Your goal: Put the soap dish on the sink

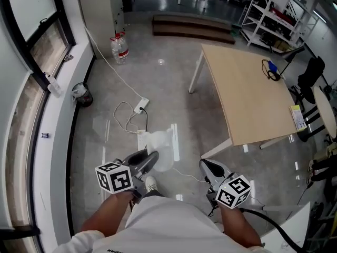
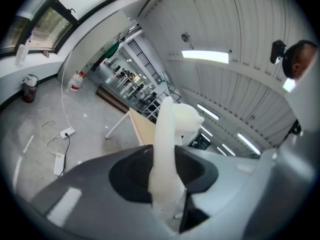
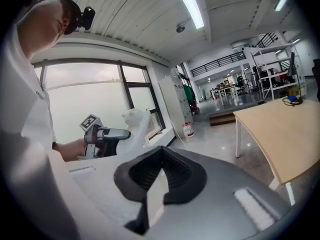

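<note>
Holds white dish (image 1: 160, 143) edge-on in left claw (image 1: 152, 157), pads pressed on both its faces, dish sticking up and forward past the tips. Holds it in air over grey floor (image 1: 174, 78), touching nothing else. Has right claw (image 1: 205, 166) closed tight, nothing between pads, level with left one and apart from it. Shows forearms and white shirt at bottom of head view, shoe toe (image 1: 151, 183) between the claws. Just past dish, on floor, shows white power strip (image 1: 140, 105) with looped cables. Right of that, has wooden surface (image 1: 247, 94) on white legs, with black cable and small blue thing (image 1: 271, 67) near far edge and yellow-labelled item (image 1: 297, 117) at right edge. On left side, shows white sill and window (image 1: 31, 88), small dark bin (image 1: 81, 95) at its foot. Farther back, shows water bottles (image 1: 119, 49) by wall, low dark steps (image 1: 192, 28), white shelves (image 1: 274, 15) at top right.
</note>
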Motion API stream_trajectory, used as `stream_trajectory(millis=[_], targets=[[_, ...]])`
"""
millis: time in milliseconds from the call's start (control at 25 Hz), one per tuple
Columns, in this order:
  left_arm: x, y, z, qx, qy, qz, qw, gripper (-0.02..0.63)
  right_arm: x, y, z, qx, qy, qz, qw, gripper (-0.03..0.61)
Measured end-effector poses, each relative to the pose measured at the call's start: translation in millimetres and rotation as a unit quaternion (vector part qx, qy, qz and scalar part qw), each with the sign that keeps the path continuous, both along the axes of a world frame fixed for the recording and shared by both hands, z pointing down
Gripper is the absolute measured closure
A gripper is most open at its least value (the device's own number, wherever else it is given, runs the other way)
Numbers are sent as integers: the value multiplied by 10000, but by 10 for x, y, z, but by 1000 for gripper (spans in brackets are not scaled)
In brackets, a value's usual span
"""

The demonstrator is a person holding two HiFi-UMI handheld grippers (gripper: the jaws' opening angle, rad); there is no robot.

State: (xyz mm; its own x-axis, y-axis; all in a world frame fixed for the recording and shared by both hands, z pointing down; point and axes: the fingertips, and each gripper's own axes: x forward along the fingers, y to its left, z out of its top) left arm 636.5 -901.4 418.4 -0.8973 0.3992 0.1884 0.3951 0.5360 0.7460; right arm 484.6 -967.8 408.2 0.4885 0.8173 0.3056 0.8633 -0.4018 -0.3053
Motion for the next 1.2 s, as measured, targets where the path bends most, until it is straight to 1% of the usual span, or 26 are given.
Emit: stream_trajectory(millis=[120, 200, 320, 480, 600, 680, 880, 1040, 1200], targets=[[93, 351, -115, -64, -130, 89, 9999, 476, 68, 408, -69, -83, 48, 104, 9999, 577], [210, 610, -138, -77, -80, -23, 9999, 476, 179, 666, -144, -184, 110, 85, 9997, 577], [372, 865, -61, 111, -66, -272, 9995, 476, 323, 882, -184, -223, 121, -46, 9997, 577], [475, 1057, 132, 292, 28, -416, 9987, 476, 248, 1069, -4, -69, 119, 32, 9999, 577], [489, 1263, 193, 450, -53, -607, 9971, 476, 154, 1280, 95, 61, 245, 128, 9996, 577], [460, 1399, 203, 490, -88, -697, 9963, 476, 103, 1459, 117, 55, 295, 136, 9995, 577], [282, 1867, 216, 475, 55, -747, 9961, 476, -73, 2089, 151, -71, 434, 64, 9990, 577], [36, 2451, 132, 391, 153, -811, 9958, 476, -357, 2681, 34, -250, 427, 1, 9988, 577], [-140, 2968, 104, 406, 385, -1016, 9933, 476, -710, 3122, -33, -238, 421, -85, 9988, 577]])
